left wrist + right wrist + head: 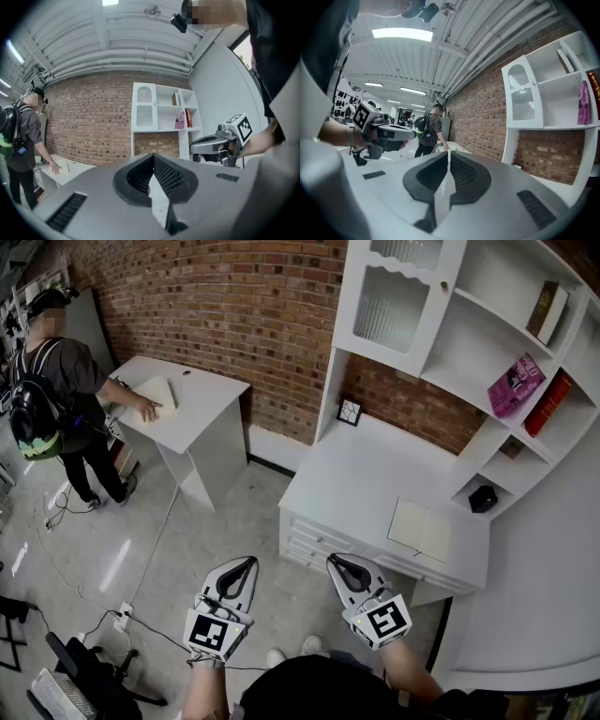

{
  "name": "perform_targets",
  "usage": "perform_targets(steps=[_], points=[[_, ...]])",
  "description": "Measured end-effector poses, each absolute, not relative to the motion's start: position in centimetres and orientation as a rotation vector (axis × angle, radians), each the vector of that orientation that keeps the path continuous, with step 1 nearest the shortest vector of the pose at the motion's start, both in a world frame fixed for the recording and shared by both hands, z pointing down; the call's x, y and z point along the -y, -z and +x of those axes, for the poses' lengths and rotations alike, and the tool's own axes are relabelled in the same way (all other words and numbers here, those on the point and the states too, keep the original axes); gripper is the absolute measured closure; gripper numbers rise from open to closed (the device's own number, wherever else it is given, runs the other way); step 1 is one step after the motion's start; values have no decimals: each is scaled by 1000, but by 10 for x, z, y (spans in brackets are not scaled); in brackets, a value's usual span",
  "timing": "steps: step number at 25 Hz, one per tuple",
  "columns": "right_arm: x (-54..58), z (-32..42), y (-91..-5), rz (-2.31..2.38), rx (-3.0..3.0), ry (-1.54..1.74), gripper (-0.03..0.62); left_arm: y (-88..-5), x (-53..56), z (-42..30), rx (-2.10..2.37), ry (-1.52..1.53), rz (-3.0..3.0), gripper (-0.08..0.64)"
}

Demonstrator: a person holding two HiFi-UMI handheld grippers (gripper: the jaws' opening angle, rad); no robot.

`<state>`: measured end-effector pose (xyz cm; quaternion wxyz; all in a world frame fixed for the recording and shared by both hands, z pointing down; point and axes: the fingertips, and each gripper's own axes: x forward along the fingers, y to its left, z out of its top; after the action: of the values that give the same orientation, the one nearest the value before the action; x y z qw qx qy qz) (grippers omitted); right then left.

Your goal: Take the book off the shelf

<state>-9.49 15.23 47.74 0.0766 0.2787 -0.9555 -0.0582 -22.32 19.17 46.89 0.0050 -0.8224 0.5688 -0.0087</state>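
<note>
- Well off to the left, a person [58, 381] leans on a small white table [202, 404]. That corner has no part in the job, so keep away from it.
- Left gripper [153, 157]: its jaws are closed tip to tip with nothing between them, and it is held level and low, well short of the furniture. I would treat it as the spare, ready to steady a neighbouring volume.
- Right gripper [448, 153]: its jaws are likewise pressed together and empty, tipped slightly downward. It is on the shelf side, so it looks the better one to reach with, and its jaws must part before it arrives.
- White desk [347, 479]: it stands between both grippers and the shelves, with an open notebook [422, 529] lying flat on it. Step close and reach over rather than across it.
- Shelf unit [469, 343], far right: a brown book [547, 310] leans in the upper compartment, and a pink book [516, 385] leans in the middle one with a red book [548, 404] just beside it.
- The task names no particular volume. The pink one leans free with bare shelf on one side, so it seems the easiest to take. Pinch its outer edge squarely, draw it straight out, and watch that the red neighbour does not topple.
</note>
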Motion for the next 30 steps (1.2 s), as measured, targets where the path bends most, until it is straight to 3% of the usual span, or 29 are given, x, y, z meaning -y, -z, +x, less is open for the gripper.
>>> perform_targets(steps=[21,30], points=[[-91,17,-471,972,2933,99,571,-456,-114,-119,-1714,71,-2563,551],[-42,23,-477,1019,2925,81,571,-464,-62,-115,-1680,63,-2596,551]])
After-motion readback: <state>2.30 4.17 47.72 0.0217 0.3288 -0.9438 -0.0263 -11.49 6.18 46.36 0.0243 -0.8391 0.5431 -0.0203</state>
